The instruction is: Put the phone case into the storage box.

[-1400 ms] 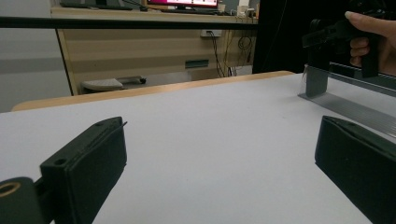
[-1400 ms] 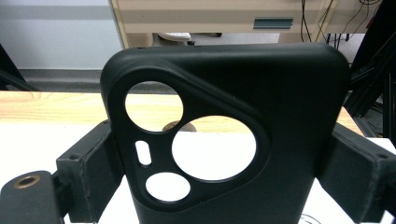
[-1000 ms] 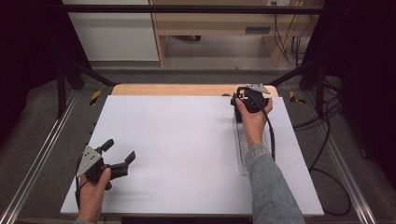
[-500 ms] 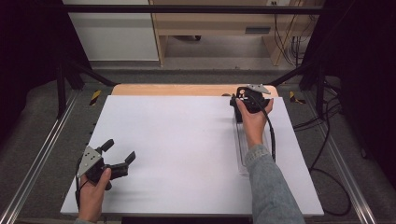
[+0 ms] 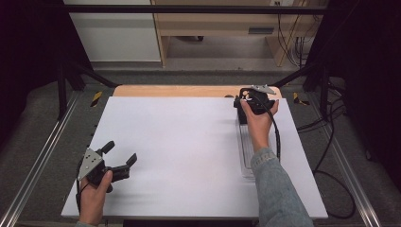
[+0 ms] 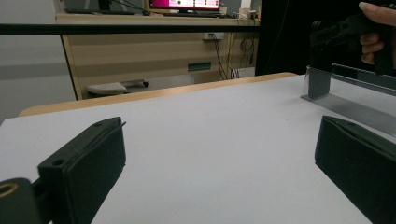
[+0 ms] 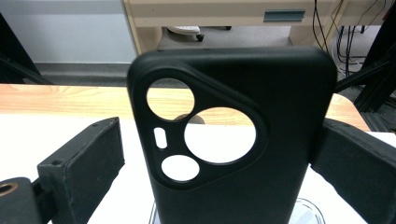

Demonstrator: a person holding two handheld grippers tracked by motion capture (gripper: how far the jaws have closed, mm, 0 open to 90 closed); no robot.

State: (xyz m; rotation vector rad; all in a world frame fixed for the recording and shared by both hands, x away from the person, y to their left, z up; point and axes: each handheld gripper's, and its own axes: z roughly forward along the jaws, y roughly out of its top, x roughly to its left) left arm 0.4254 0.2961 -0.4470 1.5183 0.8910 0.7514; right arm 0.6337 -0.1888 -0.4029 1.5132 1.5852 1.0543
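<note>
A black phone case [image 7: 233, 140] with a three-hole camera cutout stands upright between the jaws of my right gripper [image 7: 219, 154]. The jaws are spread wide, one on each side of the case, so this gripper is open. In the high view the right gripper [image 5: 255, 101] is at the table's far right, with the case [image 5: 240, 113] at the far end of a clear tray [image 5: 247, 153]. My left gripper [image 5: 118, 158] rests open near the front left of the white table [image 5: 179, 142], with nothing between its jaws [image 6: 219, 154]. From there the case [image 6: 318, 83] shows far off.
A wooden strip [image 5: 179, 91] borders the table's far edge. Metal rails [image 5: 42, 156] run along both sides, and cables [image 5: 326, 151] trail on the floor at the right. A desk and cabinet [image 5: 213, 23] stand beyond the table.
</note>
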